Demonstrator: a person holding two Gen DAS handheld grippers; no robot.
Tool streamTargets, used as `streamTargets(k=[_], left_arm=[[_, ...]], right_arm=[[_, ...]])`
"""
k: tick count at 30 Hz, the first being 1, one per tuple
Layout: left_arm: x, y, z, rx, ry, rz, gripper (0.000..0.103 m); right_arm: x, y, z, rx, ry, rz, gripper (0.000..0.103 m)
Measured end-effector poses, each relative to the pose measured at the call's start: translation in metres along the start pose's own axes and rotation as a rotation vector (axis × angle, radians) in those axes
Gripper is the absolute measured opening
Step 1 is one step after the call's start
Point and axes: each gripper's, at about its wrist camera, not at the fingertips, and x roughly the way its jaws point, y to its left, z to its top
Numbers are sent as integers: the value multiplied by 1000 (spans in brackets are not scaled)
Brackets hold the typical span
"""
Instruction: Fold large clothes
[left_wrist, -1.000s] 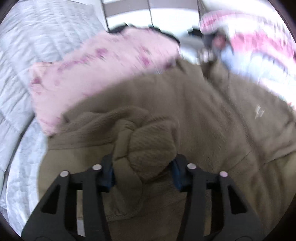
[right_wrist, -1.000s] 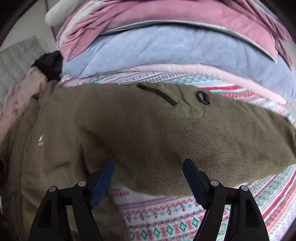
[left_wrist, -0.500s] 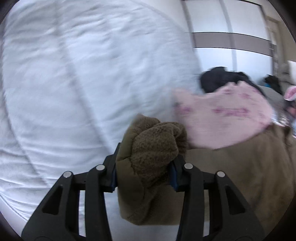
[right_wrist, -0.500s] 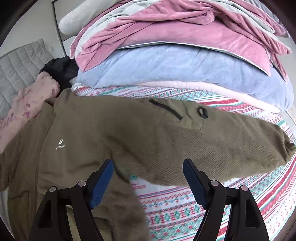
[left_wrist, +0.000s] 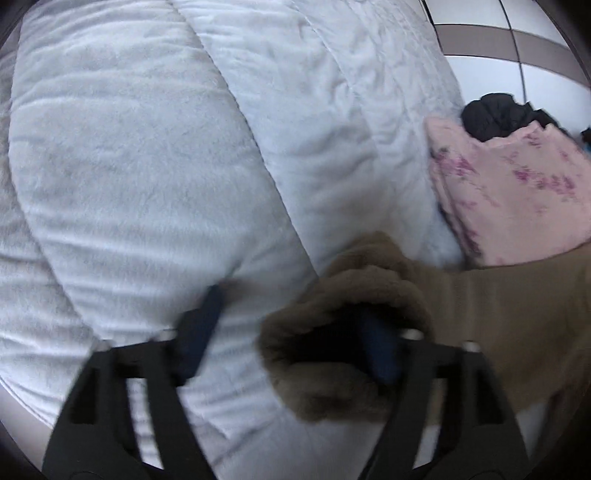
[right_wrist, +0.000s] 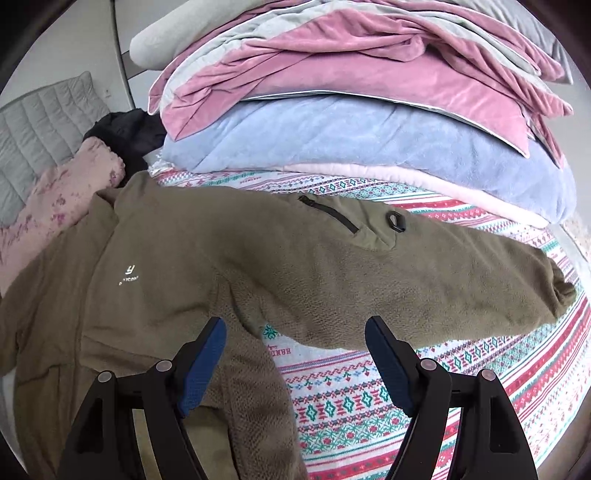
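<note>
White "y" logo (right_wrist: 130, 270) on olive fleece jacket (right_wrist: 295, 258), smaller lettering unreadable

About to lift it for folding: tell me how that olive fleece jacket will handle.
Probably floppy: the olive fleece jacket lies limp, its sleeve draped flat. Likely bulky but light, judging by the fluffy pile. Fuzzy cloth should grip, not slip.

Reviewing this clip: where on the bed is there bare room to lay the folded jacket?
Free: the white quilt left of the pink floral garment, and the patterned blanket below the olive fleece jacket sleeve, under the open right tongs. Crowded: the stacked bedding behind.
</note>
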Motion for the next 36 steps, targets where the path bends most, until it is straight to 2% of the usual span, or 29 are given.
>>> streamTargets(k=[2,4,7,12,15,19,21,24,28,30,33,34,35,36], left_arm=[[-14,3,0,-2,-1,-42,86],[-30,3,-2,17,-13,-85,96],[-45,-2,-5,60,35,-157,99],[-83,-18,-38,93,125,-477,99],[-101,-43,-67,151,169,-631,99],[-118,-86,-118,248,287,-835,99],[-121,-103,-144,271,378,-925,99],[-125,-119,-186,261,519,-1019,99],[-140,-129,-229,291,655,-1111,94],[-156,-128,-244,335,661,-1116,93],[-168,-130,-262,373,634,-1092,90],[-171,-127,-268,370,628,-1086,77],[-173,-126,-270,374,614,-1064,67],[-176,-124,-270,385,583,-1033,45]], right_arm=[[-4,-5,-2,24,2,20,79],[-10,-11,-5,55,9,58,79],[-21,-20,-15,95,16,108,79],[-42,-35,-43,109,45,177,79],[-48,-47,-66,126,94,233,80],[-57,-63,-111,180,165,361,80],[-60,-65,-131,183,192,399,80],[-65,-65,-165,193,236,466,79],[-73,-65,-196,192,244,500,80],[-74,-64,-204,170,235,475,79],[-65,-65,-214,180,277,434,78],[-63,-64,-218,183,289,431,67],[-63,-62,-221,182,290,431,48],[-65,-62,-222,184,289,441,39]])
